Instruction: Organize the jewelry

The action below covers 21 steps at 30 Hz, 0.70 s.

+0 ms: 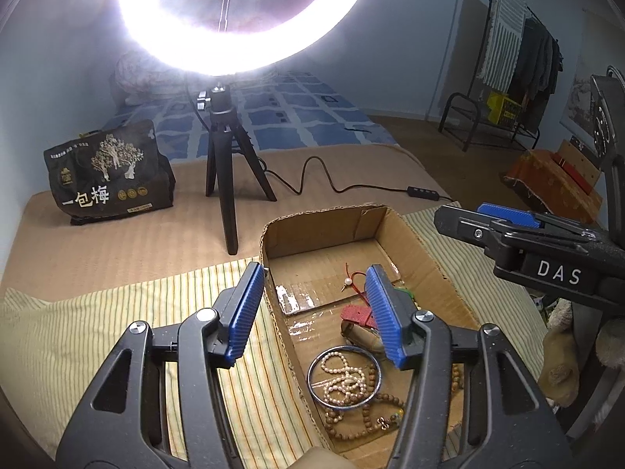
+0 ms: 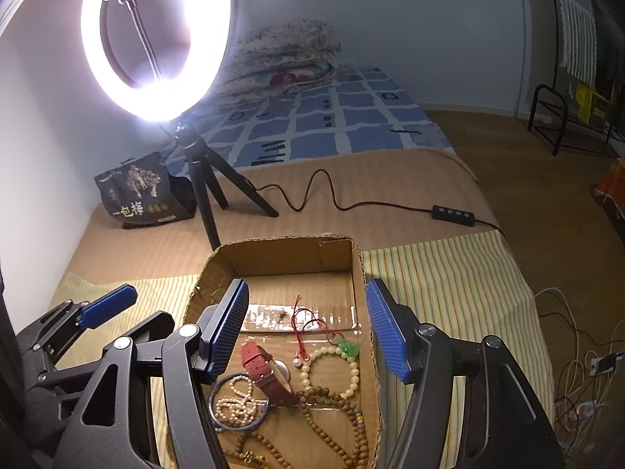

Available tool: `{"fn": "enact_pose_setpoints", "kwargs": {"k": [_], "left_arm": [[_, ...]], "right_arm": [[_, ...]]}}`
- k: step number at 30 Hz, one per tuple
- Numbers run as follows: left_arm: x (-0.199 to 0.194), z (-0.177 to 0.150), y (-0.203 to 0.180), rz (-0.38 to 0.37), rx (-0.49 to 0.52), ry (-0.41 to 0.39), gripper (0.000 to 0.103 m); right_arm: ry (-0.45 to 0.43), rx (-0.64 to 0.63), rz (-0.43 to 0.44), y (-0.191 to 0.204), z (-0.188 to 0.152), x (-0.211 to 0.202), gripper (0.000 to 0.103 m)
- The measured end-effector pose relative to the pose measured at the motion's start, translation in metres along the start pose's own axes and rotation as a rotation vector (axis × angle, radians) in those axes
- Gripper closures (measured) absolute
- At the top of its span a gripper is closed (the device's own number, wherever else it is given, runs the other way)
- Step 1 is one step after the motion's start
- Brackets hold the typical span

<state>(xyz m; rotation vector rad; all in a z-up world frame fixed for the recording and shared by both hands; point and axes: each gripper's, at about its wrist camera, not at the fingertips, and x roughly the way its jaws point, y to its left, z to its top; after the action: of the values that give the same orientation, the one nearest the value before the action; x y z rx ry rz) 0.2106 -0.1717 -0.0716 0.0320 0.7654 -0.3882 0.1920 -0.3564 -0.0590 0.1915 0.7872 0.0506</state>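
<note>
Both grippers, left gripper (image 1: 312, 312) and right gripper (image 2: 308, 328), hang open and empty over my cardboard box (image 2: 273, 252), where the jewelry (beads, red-strapped watch (image 2: 265, 371)) lies just below, nearer the right.

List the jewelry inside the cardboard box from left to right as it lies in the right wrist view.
Blue bangle with the pearl strand inside it → red-strapped watch → red cord with a pearl → cream bead bracelet with a green charm. The brown wooden beads spread across the near end, so they are left out.
</note>
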Motion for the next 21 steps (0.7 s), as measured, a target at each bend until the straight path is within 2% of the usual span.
{"fn": "enact_pose_setpoints", "kwargs": {"k": [7,11,17,21], "left_arm": [[-0.026,-0.002,-0.003,0.001,0.010,-0.022,0.047],[-0.045,-0.006,-0.004,0.000,0.008,-0.044,0.039],[-0.075,-0.013,-0.005,0.012,0.025,-0.084,0.039],[-0.094,-0.019,-0.005,0.008,0.016,-0.105,0.039]], "right_arm": [[-0.031,-0.020,-0.012,0.006,-0.001,-0.023,0.039],[-0.049,-0.044,-0.029,0.011,-0.004,-0.040,0.035],[-0.084,-0.095,-0.068,0.020,-0.013,-0.070,0.033],[-0.121,-0.104,-0.081,0.022,-0.020,-0.090,0.026]]}}
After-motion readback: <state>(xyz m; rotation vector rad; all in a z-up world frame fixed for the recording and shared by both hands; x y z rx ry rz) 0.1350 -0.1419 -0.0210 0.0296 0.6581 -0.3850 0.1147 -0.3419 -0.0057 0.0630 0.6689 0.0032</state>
